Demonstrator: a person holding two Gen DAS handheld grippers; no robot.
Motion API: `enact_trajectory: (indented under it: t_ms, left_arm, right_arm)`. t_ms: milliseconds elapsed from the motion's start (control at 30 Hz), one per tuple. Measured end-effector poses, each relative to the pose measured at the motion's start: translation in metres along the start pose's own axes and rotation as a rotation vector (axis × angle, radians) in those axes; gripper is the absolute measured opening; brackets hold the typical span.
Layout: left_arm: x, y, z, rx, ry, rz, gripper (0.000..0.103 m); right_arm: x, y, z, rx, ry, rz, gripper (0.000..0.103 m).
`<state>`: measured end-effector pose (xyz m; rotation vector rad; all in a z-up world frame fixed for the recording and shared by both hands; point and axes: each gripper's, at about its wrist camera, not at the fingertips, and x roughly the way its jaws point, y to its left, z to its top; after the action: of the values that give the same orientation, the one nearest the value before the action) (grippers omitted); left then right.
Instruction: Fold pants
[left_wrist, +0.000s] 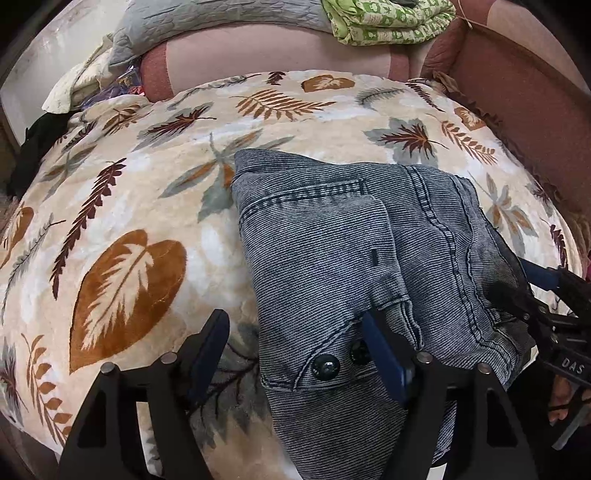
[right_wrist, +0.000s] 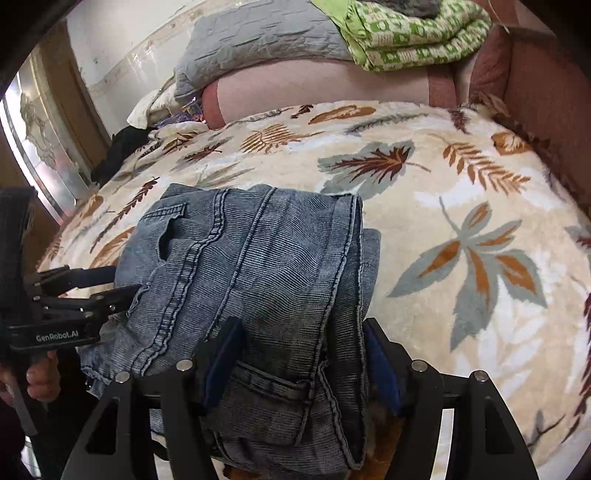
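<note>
The blue-grey denim pants (left_wrist: 332, 251) lie folded into a thick bundle on the leaf-patterned blanket (left_wrist: 129, 206). My left gripper (left_wrist: 295, 343) is open; its jaws straddle the waistband with two dark buttons (left_wrist: 325, 366), the right finger on the cloth. In the right wrist view the pants (right_wrist: 258, 258) fill the middle. My right gripper (right_wrist: 301, 350) is open with its jaws on either side of the near end of the bundle. The left gripper also shows in the right wrist view (right_wrist: 122, 286), at the pants' left edge. The right gripper shows in the left wrist view (left_wrist: 517, 291), at the pants' right edge.
The blanket (right_wrist: 461, 221) covers a bed. A pink bolster (left_wrist: 277, 51) lies at the back, with a grey quilt (left_wrist: 207, 22) and a green patterned blanket (left_wrist: 388, 22) on it. A reddish headboard (left_wrist: 535, 110) runs along the right. Dark clothing (left_wrist: 33, 147) sits at the left edge.
</note>
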<state>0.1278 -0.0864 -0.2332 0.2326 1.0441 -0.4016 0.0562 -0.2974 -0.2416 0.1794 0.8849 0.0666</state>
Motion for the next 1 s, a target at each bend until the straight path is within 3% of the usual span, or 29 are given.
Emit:
enact_trajectory:
  t_ms: [333,700,900,1000]
  left_arm:
    - [0.000,-0.004,0.001,0.004,0.001,0.041,0.081]
    - [-0.007,-0.008,0.003,0.051,-0.007,0.060,0.081]
    - [-0.024,-0.004,0.004,0.031,-0.039,0.134,0.081]
    - [-0.043,-0.007,0.002,0.021,-0.087,0.179,0.081]
  right_arm:
    - [-0.011,0.010,-0.001,-0.058,-0.047,-0.039,0.070]
    - [-0.009,0.009,0.000,-0.046,-0.041,-0.049,0.070]
    - [-0.012,0.011,0.003,-0.054,-0.050,-0.086,0.070]
    - [-0.029,0.015,0.004,-0.072,-0.115,-0.127,0.070]
